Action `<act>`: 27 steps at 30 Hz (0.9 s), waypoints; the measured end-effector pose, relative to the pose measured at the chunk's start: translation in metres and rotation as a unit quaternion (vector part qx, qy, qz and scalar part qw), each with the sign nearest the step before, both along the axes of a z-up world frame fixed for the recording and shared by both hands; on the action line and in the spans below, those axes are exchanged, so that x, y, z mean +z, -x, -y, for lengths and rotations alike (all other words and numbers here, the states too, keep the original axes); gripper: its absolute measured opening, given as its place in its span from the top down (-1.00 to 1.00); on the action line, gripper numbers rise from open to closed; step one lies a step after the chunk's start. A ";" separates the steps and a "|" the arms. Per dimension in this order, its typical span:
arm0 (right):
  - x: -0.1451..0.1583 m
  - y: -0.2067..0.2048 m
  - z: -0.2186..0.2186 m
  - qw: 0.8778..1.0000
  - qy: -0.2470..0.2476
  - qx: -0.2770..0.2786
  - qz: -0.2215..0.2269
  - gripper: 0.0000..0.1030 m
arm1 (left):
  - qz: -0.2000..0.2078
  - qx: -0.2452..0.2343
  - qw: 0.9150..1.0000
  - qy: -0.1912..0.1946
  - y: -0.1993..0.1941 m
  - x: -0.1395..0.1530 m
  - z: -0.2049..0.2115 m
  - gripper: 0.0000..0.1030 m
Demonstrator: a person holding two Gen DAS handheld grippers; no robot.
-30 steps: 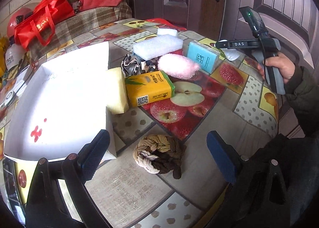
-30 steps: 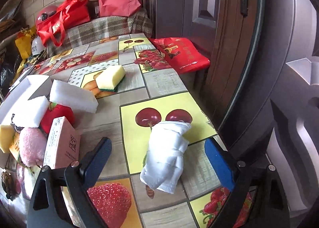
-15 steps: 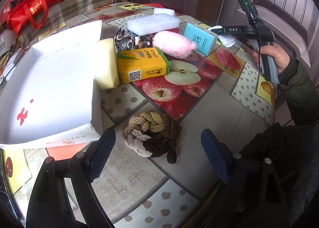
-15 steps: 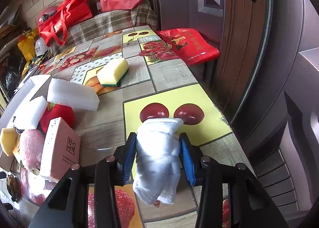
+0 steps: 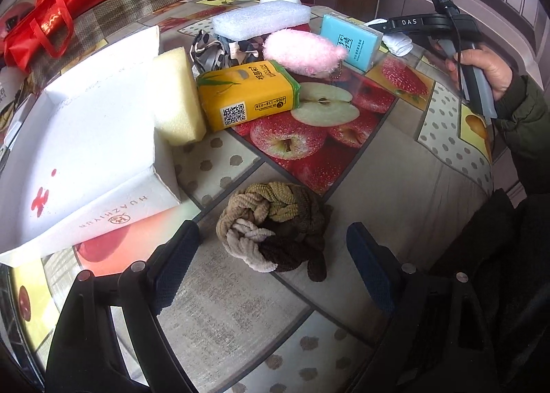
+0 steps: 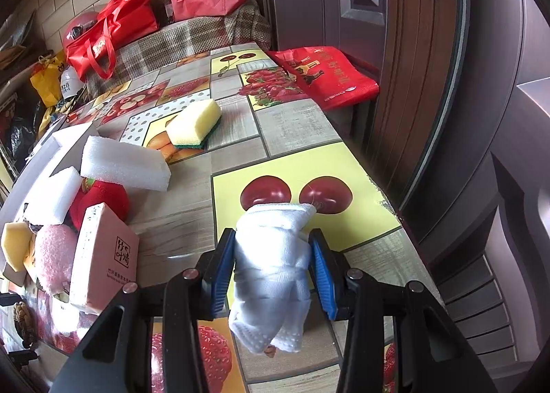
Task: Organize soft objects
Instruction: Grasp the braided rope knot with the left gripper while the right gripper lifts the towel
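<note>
My right gripper (image 6: 273,264) is shut on a rolled white cloth (image 6: 275,255) and holds it just above the table by the right edge; it also shows in the left wrist view (image 5: 397,42). My left gripper (image 5: 271,265) is open, its jaws on either side of a braided brown and beige rope bundle (image 5: 275,224) lying on the table. A white open box (image 5: 79,149) stands at the left. A yellow sponge block (image 5: 178,97), a pink fluffy pouch (image 5: 302,51) and white foam slabs (image 5: 261,18) lie beyond.
A yellow tissue pack (image 5: 247,97), a blue tissue pack (image 5: 350,40) and a patterned cloth (image 5: 220,49) crowd the table's middle. A yellow-green sponge (image 6: 196,121) lies farther back. Red bags (image 6: 110,32) sit on a bench behind. The door (image 6: 395,49) stands close on the right.
My right gripper has closed on the white cloth and lifted it slightly. My left gripper has moved down toward the rope bundle and stays open.
</note>
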State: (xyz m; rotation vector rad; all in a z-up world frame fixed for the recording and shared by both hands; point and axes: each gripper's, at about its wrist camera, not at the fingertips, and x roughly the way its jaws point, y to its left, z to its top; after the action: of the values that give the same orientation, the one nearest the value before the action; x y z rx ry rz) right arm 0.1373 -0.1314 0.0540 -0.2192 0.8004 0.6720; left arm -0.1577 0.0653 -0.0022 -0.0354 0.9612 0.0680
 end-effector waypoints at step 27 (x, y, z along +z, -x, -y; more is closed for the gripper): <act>0.039 0.154 -0.060 0.956 -0.214 0.166 0.110 0.21 | 0.207 0.270 0.935 -0.098 0.064 0.044 -0.093 0.35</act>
State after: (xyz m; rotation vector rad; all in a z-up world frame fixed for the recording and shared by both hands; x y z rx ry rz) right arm -0.0169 -0.0719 0.0934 -0.0291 0.3909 1.0997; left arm -0.2222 0.1583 0.0418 -0.1252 0.4958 0.6415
